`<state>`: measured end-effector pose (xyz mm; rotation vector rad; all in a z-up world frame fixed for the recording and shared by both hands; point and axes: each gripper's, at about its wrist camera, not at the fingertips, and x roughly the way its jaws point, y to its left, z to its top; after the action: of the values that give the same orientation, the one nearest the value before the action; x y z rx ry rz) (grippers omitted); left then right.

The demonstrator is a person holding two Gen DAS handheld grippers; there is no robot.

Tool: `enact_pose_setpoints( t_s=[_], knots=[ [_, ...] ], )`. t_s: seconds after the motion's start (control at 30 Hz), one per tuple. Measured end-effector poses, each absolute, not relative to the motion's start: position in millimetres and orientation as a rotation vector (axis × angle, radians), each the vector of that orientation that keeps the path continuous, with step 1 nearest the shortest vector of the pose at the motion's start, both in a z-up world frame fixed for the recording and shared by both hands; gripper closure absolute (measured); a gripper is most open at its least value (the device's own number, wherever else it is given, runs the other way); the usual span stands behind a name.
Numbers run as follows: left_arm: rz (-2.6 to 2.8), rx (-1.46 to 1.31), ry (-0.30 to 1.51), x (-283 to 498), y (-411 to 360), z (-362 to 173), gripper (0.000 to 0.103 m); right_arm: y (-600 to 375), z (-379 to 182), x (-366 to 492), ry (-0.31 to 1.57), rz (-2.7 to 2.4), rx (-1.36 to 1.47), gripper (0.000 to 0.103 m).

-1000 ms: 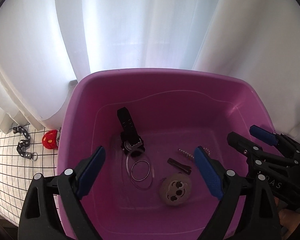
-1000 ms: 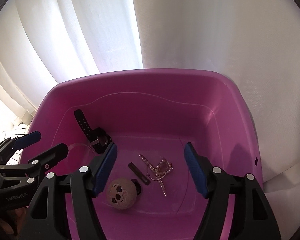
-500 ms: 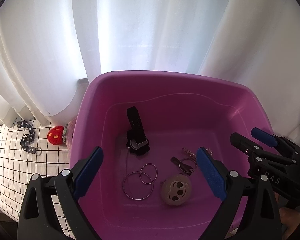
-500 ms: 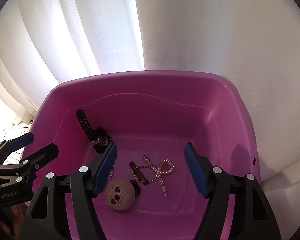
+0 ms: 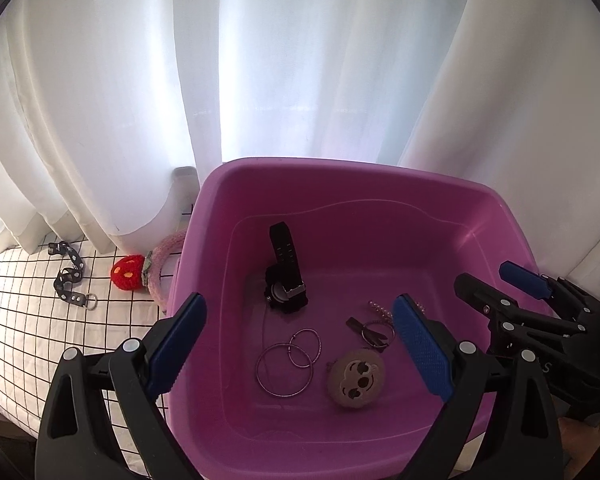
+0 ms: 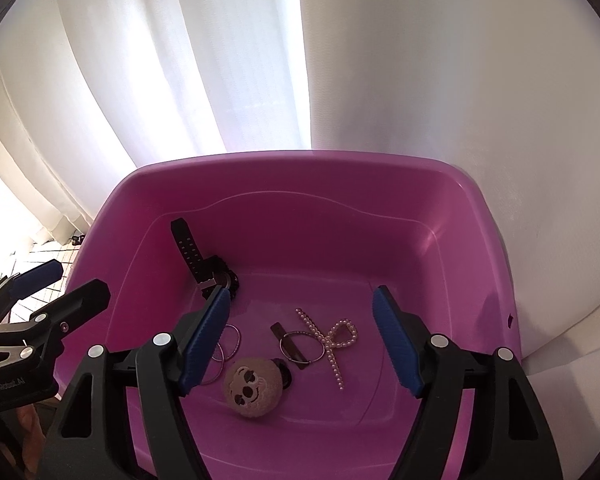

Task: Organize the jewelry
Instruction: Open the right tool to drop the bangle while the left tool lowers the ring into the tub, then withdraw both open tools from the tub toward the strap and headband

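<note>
Jewelry (image 6: 324,334) lies in purple tub (image 5: 340,184) by white curtains (image 5: 260,60) — hand-held grippers empty, right's jaws opening.

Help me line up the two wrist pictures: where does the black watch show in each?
Left wrist view: the black watch lies on the floor of the purple tub, left of centre, strap pointing to the far wall.
Right wrist view: the black watch lies at the tub's left, just beyond the right gripper's left finger.
Shared landmark: the round smiling-face charm.
</note>
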<state>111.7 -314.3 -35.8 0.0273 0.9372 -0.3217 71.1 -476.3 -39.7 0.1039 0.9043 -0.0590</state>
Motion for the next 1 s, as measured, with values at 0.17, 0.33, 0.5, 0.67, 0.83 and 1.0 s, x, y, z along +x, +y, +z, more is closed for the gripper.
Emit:
enact_pose_setpoints(
  t_s=[0.17,0.33,0.5,0.67,0.83,1.0],
  knots=[
    [-0.316,0.015,0.920,106,-306,-28,0.010,-468,-37,71,0.903,-0.040,0.097,0.032],
    [-0.310,-0.008,0.909,99,-293,-21,0.010,-457,-35,67,0.891,0.006,0.124,0.030],
    [-0.285,-0.010,0.881,88,-269,-12,0.009,-441,-36,74,0.904,0.057,0.188,0.030],
    [-0.258,-0.036,0.850,81,-233,-1,0.009,-406,-24,75,0.885,0.067,0.135,0.030],
    [-0.236,-0.077,0.826,81,-184,6,0.008,-361,-5,72,0.840,0.063,0.060,0.030],
    [-0.217,-0.102,0.816,87,-129,7,0.008,-314,6,73,0.805,0.054,0.024,0.030]
  ],
)
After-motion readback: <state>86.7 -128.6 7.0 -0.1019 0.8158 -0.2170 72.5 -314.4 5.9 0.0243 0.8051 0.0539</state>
